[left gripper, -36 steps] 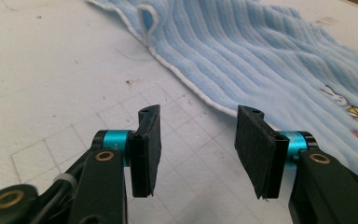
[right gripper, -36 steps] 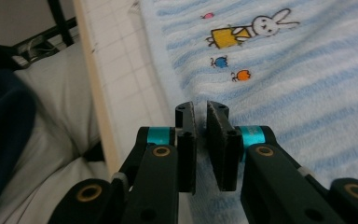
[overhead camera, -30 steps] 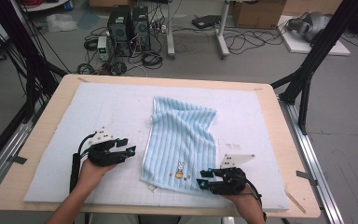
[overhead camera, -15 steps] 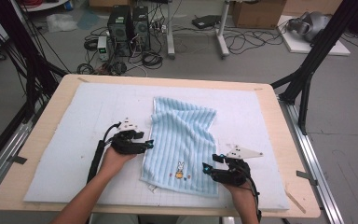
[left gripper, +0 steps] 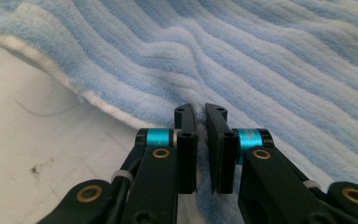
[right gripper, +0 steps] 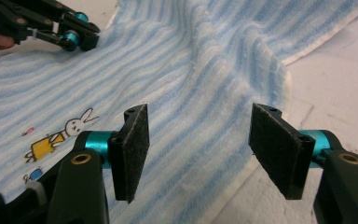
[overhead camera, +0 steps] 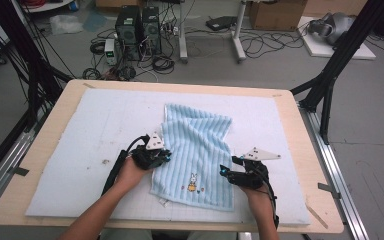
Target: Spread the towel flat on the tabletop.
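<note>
The striped blue towel (overhead camera: 196, 152) lies flat at the middle of the desk (overhead camera: 290, 125). The left claw (left gripper: 200, 116) has just closed and pinches the towel's edge. The right claw (right gripper: 198, 149) has been opening and stands spread over the opposite edge, gripping nothing. Lifting now would likely drag the towel askew, one side only. No readable writing; just a bunny picture (right gripper: 58, 135).

we are reaching both forearms in from the near edge. our left tool (overhead camera: 166, 155) is lying low and pointing right, its jaws having just been closing, now nearly together with a fold of cloth pinched between the pads. our right tool (overhead camera: 226, 172) is pointing left, its jaws having just been opening, now standing wide apart with nothing pressed between them.
</note>
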Demonstrator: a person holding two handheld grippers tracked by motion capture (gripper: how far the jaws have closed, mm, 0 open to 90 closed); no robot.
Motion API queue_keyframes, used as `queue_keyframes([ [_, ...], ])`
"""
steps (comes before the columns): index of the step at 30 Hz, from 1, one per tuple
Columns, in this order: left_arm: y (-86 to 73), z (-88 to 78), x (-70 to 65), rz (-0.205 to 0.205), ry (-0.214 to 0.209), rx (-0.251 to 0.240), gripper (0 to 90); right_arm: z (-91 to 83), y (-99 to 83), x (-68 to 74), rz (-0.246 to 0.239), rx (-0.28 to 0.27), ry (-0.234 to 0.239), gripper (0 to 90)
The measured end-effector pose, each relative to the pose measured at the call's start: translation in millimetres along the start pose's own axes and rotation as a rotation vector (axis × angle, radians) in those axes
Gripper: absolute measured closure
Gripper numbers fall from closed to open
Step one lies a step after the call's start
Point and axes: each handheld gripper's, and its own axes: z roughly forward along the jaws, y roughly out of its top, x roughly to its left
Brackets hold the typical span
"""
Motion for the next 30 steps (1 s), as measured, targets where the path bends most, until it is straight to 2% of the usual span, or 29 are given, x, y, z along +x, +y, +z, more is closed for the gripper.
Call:
queue_keyframes([
  [6, -14.6, -17.6, 5.3, -0.052, -0.043, -0.037, 82.9, 8.2, 5.5, -0.9, -0.023, 0.022, -0.014, 37.7],
  [11, -29.3, -32.3, 1.1, -0.092, -0.088, -0.054, 82.9, 15.3, 10.3, 1.6, -0.041, 0.045, -0.039, 37.3],
  [13, -36.7, -38.9, -1.5, -0.092, -0.103, -0.051, 83.0, 18.5, 13.3, 3.1, -0.058, 0.055, -0.048, 37.2],
  [15, -43.2, -44.5, -3.6, -0.11, -0.116, -0.056, 83.0, 22.4, 16.2, 5.5, -0.072, 0.057, -0.051, 37.1],
  [19, -48.5, -53.7, -6.1, -0.112, -0.151, -0.056, 82.9, 32.2, 22.9, 11.5, -0.109, 0.083, -0.051, 36.9],
  [22, -50.8, -56.8, -5.8, -0.118, -0.176, -0.061, 83.0, 40.7, 27.2, 17.9, -0.133, 0.093, -0.032, 36.7],
  [23, -50.9, -57.3, -4.9, -0.125, -0.18, -0.066, 82.7, 49.6, 27.7, 22.1, -0.142, 0.116, -0.019, 37.0],
  [24, -50.8, -57.8, -3.9, -0.132, -0.18, -0.074, 82.7, 49.6, 27.7, 22.1, -0.142, 0.116, -0.019, 37.0],
  [26, -49.6, -59.6, -1.3, -0.136, -0.163, -0.103, 80.1, 60.0, 26.1, 24.7, -0.155, 0.154, -0.005, 37.7],
  [27, -48.6, -60.6, 0.2, -0.153, -0.153, -0.121, 75.3, 64.9, 24.4, 26.0, -0.166, 0.181, -0.006, 37.6],
  [28, -47.7, -61.6, 2.0, -0.169, -0.135, -0.14, 68.3, 66.5, 23.4, 28.0, -0.177, 0.17, -0.013, 40.2],
  [30, -46.5, -63.3, 6.4, -0.173, -0.108, -0.166, 63.2, 65.6, 24.0, 28.0, -0.177, 0.169, -0.006, 50.5],
])
